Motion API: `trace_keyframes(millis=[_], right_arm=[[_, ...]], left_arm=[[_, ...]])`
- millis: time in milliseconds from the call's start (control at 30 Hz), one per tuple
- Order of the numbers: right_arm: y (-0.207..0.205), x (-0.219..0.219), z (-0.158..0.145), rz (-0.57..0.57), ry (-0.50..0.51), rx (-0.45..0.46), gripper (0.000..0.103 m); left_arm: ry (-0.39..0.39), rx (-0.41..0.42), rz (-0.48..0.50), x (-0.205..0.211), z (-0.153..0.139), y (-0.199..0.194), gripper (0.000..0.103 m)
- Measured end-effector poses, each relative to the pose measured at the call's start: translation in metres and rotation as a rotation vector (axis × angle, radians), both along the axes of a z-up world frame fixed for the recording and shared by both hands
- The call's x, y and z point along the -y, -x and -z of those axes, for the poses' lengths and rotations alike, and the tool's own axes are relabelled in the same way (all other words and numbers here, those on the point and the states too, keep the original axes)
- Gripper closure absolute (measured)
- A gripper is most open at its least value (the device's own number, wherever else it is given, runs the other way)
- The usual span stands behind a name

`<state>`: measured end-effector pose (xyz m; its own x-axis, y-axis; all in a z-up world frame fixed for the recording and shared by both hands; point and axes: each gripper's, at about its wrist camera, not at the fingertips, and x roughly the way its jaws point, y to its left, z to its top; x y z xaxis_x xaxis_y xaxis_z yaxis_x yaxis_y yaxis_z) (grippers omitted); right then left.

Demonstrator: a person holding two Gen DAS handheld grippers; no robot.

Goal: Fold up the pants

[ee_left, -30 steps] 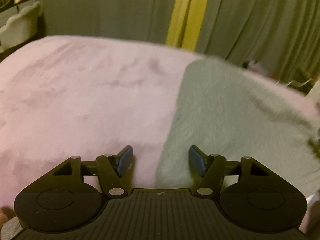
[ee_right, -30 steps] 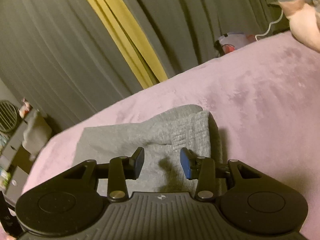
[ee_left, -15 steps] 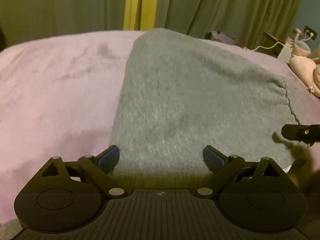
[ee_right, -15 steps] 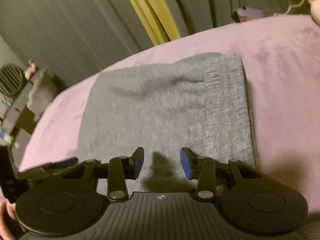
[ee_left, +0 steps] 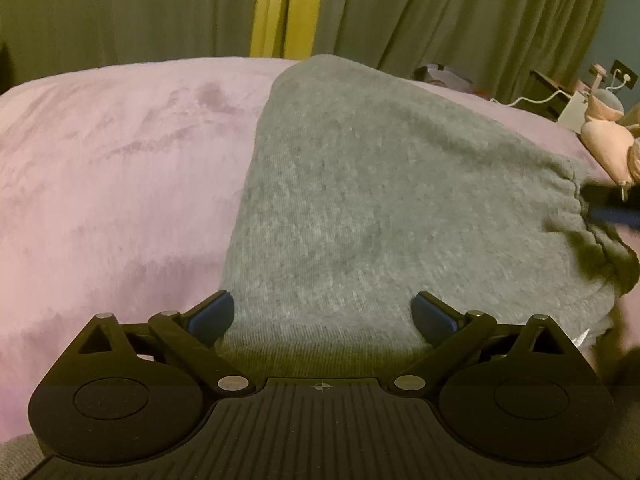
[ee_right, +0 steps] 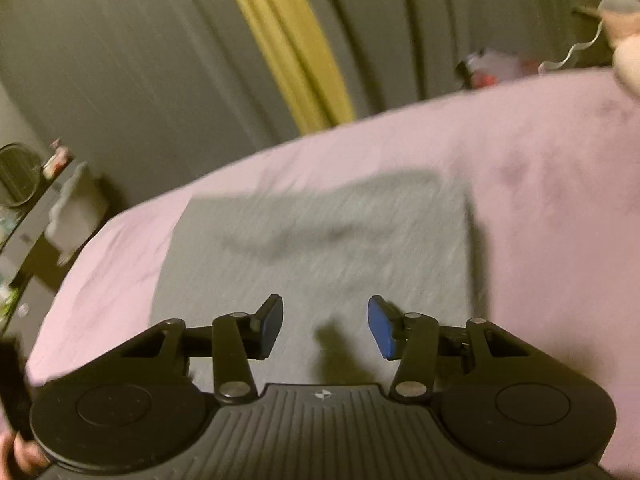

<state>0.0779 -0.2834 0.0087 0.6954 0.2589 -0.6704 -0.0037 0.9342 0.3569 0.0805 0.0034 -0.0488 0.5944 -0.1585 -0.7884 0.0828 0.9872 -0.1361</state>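
Note:
The grey pants (ee_left: 380, 208) lie folded into a rectangle on the pink blanket (ee_left: 112, 184). My left gripper (ee_left: 323, 316) is wide open and empty, low over the near edge of the pants, its left pad (ee_left: 212, 314) at the fabric's left edge. The right gripper's blue pad shows blurred at the pants' right side by the waistband (ee_left: 612, 212). In the right wrist view the pants (ee_right: 320, 248) are motion-blurred; my right gripper (ee_right: 325, 330) is open and empty just above them.
Dark green curtains with a yellow strip (ee_left: 276, 8) hang behind the bed. A pink stuffed toy (ee_left: 608, 140) and a white cable (ee_left: 532, 98) sit at the right. A shelf with a fan (ee_right: 20, 176) stands at the left.
My left gripper swung right from the blanket onto the pants and opened wider. My right gripper is moving fast, blurring its view, and its jaws have spread a little.

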Motion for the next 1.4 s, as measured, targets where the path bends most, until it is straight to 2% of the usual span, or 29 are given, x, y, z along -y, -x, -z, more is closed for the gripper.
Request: trace_keyframes(millis=[67,133,233,300,367,400,467,533,633,733,800,933,1100,1200,1300,1333,1367,1400], right_arm=[[-0.015,0.0,-0.007,0.009,0.059,0.034,0.07],[-0.031,-0.002,-0.006,0.009,0.123,0.043,0.07],[-0.051,-0.007,0.015,-0.001,0.238,0.02,0.074],[-0.054,-0.007,0.025,0.007,0.264,0.033,0.074],[-0.05,-0.006,0.02,0.014,0.25,0.054,0.071],[-0.045,-0.003,0.017,0.022,0.223,0.066,0.068],[-0.034,0.01,0.011,0.053,0.166,0.074,0.031],[-0.021,0.024,0.008,0.097,0.141,0.076,0.01],[-0.015,0.048,0.017,0.077,0.051,-0.009,0.006],[-0.018,0.078,0.037,0.12,-0.157,-0.146,0.006],[-0.021,0.095,0.051,0.17,-0.269,-0.187,0.006],[-0.035,0.106,0.077,0.157,-0.382,-0.271,0.004],[-0.051,0.098,0.082,0.092,-0.351,-0.253,0.004],[-0.057,0.09,0.083,0.044,-0.331,-0.235,0.004],[-0.058,0.086,0.082,0.019,-0.347,-0.212,0.004],[-0.058,0.085,0.082,0.014,-0.35,-0.201,0.009],[-0.06,0.084,0.083,0.011,-0.347,-0.191,0.021],[-0.061,0.083,0.083,0.02,-0.325,-0.189,0.027]], left_arm=[[0.001,-0.001,-0.007,0.0,0.001,-0.001,0.002],[-0.001,-0.001,-0.012,0.0,0.002,-0.001,0.002],[-0.008,0.001,-0.024,0.0,0.002,-0.001,0.001],[-0.011,-0.007,-0.039,-0.001,0.003,-0.002,0.0],[0.003,-0.018,-0.055,-0.004,0.004,-0.003,0.0],[0.011,-0.024,-0.063,-0.006,0.004,-0.004,0.0],[0.024,-0.03,-0.072,-0.009,0.005,-0.004,0.0],[0.043,-0.045,-0.078,-0.012,0.006,-0.006,0.0],[0.064,-0.047,-0.086,-0.016,0.006,-0.007,0.0],[0.14,-0.021,-0.081,-0.025,0.001,-0.004,0.0],[0.218,-0.008,-0.086,-0.035,-0.002,-0.005,0.0],[0.34,-0.003,-0.122,-0.057,-0.001,-0.014,0.0],[0.374,-0.1,-0.181,-0.07,0.018,-0.045,0.0],[0.404,-0.112,-0.149,-0.071,0.021,-0.059,0.0],[0.447,-0.089,-0.096,-0.067,0.021,-0.072,0.0],[0.444,-0.099,-0.085,-0.064,0.023,-0.078,0.0],[0.428,-0.11,-0.072,-0.059,0.026,-0.084,0.0],[0.413,-0.111,-0.052,-0.055,0.027,-0.09,0.0]])
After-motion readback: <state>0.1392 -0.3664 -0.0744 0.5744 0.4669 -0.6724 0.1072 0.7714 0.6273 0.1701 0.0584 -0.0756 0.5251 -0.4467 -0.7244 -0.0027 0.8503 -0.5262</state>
